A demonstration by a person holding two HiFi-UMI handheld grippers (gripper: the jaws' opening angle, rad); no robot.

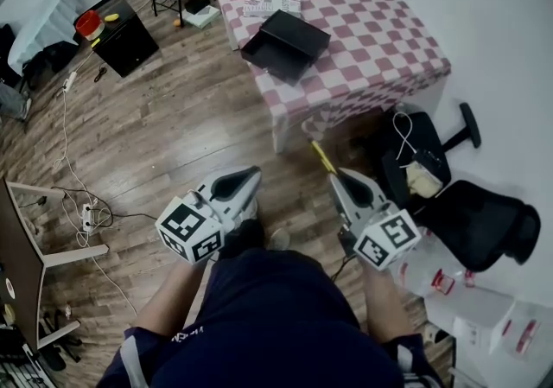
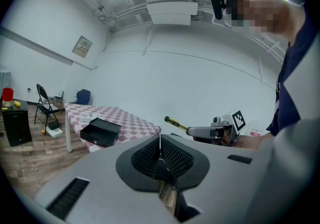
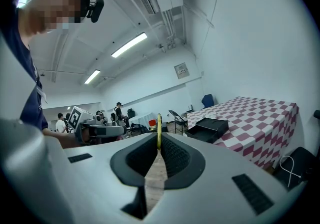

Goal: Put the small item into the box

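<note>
The right gripper (image 1: 339, 177) pinches a thin yellow stick (image 1: 320, 155) in its fingers. The stick pokes straight out past the fingertips, toward the black box (image 1: 285, 42). The left gripper (image 1: 252, 175) has its fingers together.

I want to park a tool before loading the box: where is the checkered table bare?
The checkered table is bare across its right half, from the black box to the right and near edges. The left side is crowded: the box sits at the left edge, a printed packet just behind it.
</note>
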